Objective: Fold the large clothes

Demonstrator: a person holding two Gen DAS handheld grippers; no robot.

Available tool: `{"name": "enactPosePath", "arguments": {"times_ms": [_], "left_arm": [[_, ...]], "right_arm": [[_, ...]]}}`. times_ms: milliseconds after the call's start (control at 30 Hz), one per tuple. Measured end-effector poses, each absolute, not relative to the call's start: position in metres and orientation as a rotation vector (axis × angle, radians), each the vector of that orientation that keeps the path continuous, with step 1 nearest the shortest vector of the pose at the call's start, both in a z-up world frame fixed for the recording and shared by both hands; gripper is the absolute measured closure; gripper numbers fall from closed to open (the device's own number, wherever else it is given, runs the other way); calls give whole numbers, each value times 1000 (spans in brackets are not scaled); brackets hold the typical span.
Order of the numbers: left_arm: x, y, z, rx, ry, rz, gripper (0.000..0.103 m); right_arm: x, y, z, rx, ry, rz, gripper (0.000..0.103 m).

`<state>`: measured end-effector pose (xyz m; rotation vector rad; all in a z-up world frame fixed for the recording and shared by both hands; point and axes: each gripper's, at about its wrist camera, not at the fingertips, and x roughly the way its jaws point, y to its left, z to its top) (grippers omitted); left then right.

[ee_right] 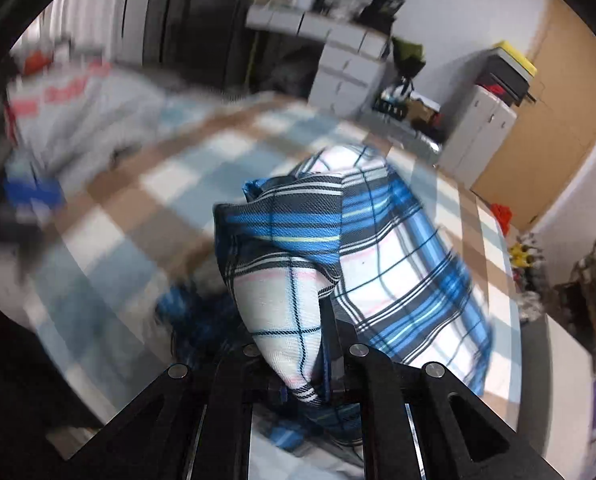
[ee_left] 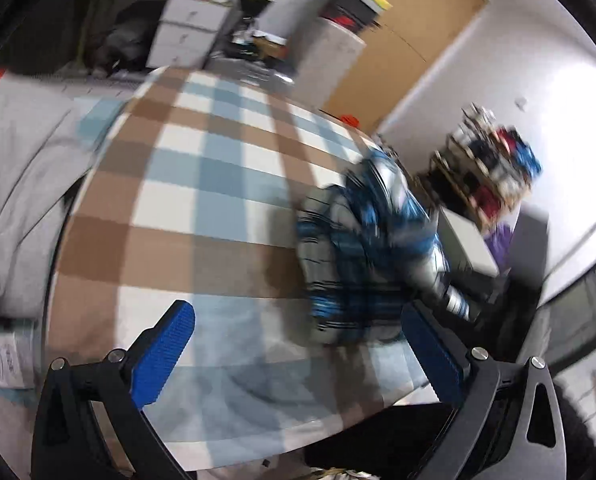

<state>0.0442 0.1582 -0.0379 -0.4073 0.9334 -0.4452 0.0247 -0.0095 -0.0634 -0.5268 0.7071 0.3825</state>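
A blue, white and black plaid shirt (ee_right: pixel 378 248) hangs bunched above a bed with a brown, blue and white checked cover (ee_left: pixel 202 184). My right gripper (ee_right: pixel 302 356) is shut on a fold of the shirt and holds it lifted; its pads are hidden by the cloth. In the left wrist view the shirt (ee_left: pixel 362 248) is a blurred bundle at the right, just beyond my right-hand blue pad (ee_left: pixel 430 356). My left gripper (ee_left: pixel 298 344) is open and empty over the near part of the bed. It shows as a blue blur at the left of the right wrist view (ee_right: pixel 34 196).
A grey quilt (ee_left: pixel 22 184) lies along the left of the bed. White drawers (ee_right: pixel 350 68) and a desk stand behind the bed. A white cabinet (ee_right: pixel 478 128) stands by a wooden door (ee_right: pixel 554 112). A cluttered shelf (ee_left: pixel 490 168) stands at the right wall.
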Motion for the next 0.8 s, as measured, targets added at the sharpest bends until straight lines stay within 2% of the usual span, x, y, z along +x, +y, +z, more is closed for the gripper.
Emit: {"name": "enactPosePath", "arguments": {"times_ms": [67,133,167,200,233,367,533,667,800], "left_arm": [[55,164,-45,-458,950,-436,3],[61,164,-45,-468,952,-425,3],[67,165,-45,-469,955,-425,3],[70,162,-41,-473,954,-420,3],[68,167,-39,-472,953,-422,3],[79,153,-25,-425,940,-441,3],[104,112,8,-305,906,-500,3],[131,64,22,-233,916,-539,3],[172,9,18,-208,997,-583,3]], "right_arm": [[19,1,-79,-594,705,343,85],[3,11,-88,-649,681,354,70],[-9,14,-92,-683,662,388,46],[-21,15,-99,-721,652,433,11],[-32,17,-106,-764,637,456,1],[-60,28,-116,-836,608,525,0],[-67,-26,-68,-505,623,658,0],[-41,-88,-26,-206,585,632,0],[-1,-109,-25,-151,616,503,0]]}}
